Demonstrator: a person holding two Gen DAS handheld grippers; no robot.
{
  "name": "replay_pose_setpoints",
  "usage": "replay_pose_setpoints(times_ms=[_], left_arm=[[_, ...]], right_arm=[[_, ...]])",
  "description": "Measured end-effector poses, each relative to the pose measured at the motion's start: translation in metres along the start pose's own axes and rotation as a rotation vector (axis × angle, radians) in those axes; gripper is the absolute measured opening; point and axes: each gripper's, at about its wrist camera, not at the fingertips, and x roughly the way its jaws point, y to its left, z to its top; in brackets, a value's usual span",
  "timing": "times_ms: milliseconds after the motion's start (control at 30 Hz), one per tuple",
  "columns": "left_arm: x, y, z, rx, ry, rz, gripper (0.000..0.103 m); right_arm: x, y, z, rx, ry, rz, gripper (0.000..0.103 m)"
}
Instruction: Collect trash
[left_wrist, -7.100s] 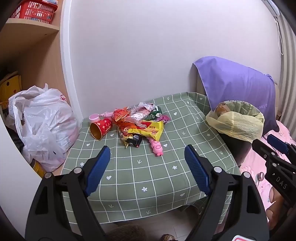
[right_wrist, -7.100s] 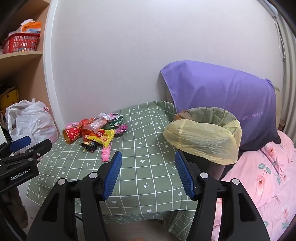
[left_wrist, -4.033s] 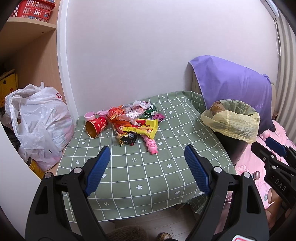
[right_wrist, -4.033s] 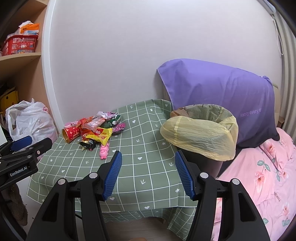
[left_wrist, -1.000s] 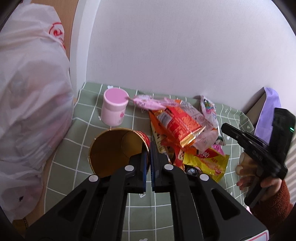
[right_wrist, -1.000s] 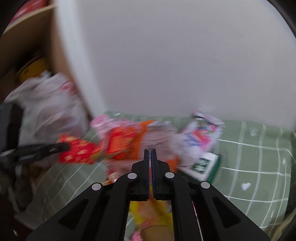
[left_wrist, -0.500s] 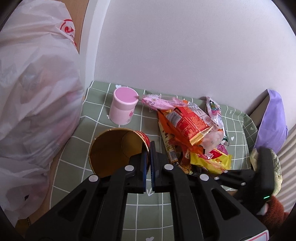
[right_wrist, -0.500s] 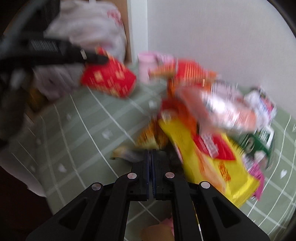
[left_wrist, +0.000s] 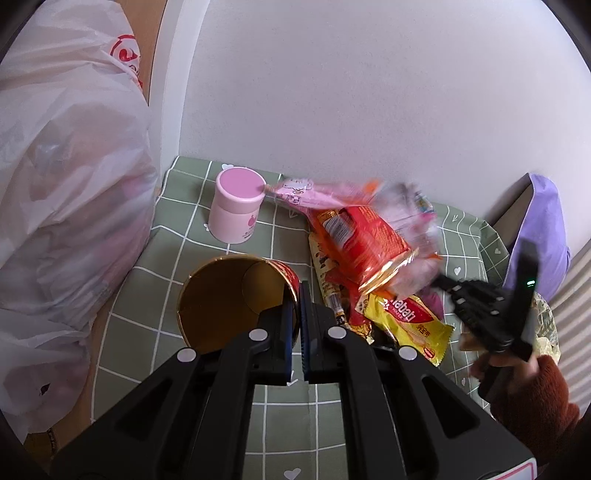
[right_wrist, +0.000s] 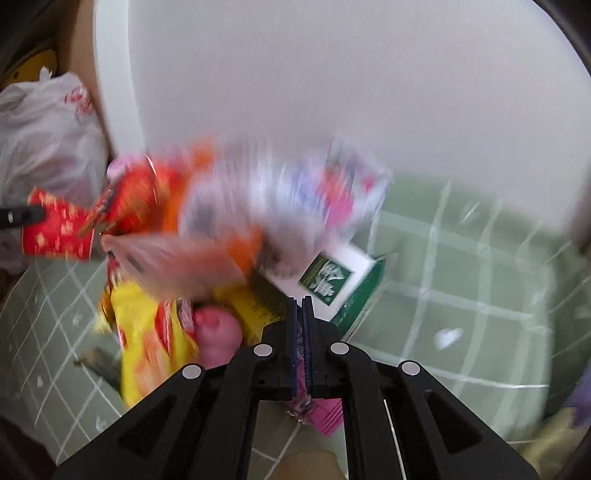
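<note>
Left wrist view, left gripper jaws clamped on red cup rim, right gripper jaws pinching pink wrapper.

Two evenly lit, soft-daylight fisheye views, one sharp and one badly motion-blurred.

Left wrist view: crisp at centre, with blur on the wrapper pile at 1 o'clock and the right gripper at 3 o'clock; dark vignette rings the corners, and straight lines bow outward. Right wrist view: wrappers smear across centre, the tablecloth is soft, but the green-and-white packet stays readable. Shadows are faint.
</note>
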Motion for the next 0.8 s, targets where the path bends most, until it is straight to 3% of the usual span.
replay_pose_setpoints(times_ms=[133, 333, 433, 533, 633, 733, 800], left_arm=[[0.001, 0.001, 0.000, -0.002, 0.004, 0.004, 0.003], [0.003, 0.001, 0.001, -0.003, 0.010, -0.002, 0.003], [0.001, 0.002, 0.004, -0.003, 0.001, 0.001, 0.003], [0.002, 0.005, 0.005, -0.012, 0.000, 0.004, 0.003], [0.003, 0.007, 0.005, -0.024, 0.009, -0.002, 0.003], [0.003, 0.006, 0.006, -0.021, 0.011, -0.002, 0.003], [-0.001, 0.005, 0.007, -0.012, 0.001, -0.004, 0.003]], right_arm=[[0.003, 0.009, -0.005, -0.072, -0.018, -0.004, 0.006], [0.024, 0.023, 0.004, -0.069, 0.057, 0.074, 0.006], [-0.005, 0.023, 0.015, -0.039, -0.041, 0.107, 0.006], [-0.044, 0.016, 0.028, 0.044, -0.187, 0.066, 0.006], [-0.056, 0.005, 0.045, 0.106, -0.265, 0.039, 0.006], [-0.017, -0.009, 0.058, 0.145, -0.171, 0.076, 0.006], [0.018, -0.011, 0.057, 0.165, -0.058, 0.033, 0.006]])
